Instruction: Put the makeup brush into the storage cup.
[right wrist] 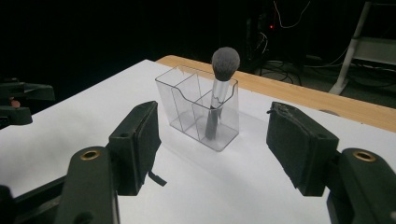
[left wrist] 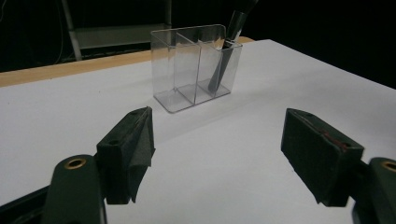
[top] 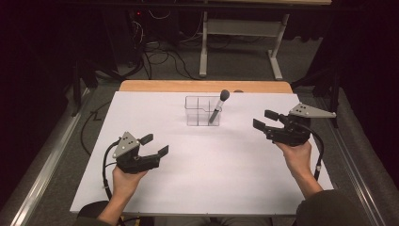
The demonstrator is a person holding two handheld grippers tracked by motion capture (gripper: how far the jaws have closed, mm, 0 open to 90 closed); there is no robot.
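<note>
Both the left gripper (top: 157,145) and right gripper (top: 265,119) gape empty above white table (top: 211,169), facing a clear plastic organiser (top: 200,111) holding a fluffy-headed brush (top: 219,106).

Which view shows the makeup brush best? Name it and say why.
The right gripper view: the makeup brush shows whole there, grey head up, handle down in an end compartment of the clear organizer. The left gripper view cuts off its head. The high view shows it small and leaning.

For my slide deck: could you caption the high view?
Open left gripper and right gripper flank a clear organizer holding a makeup brush.
</note>
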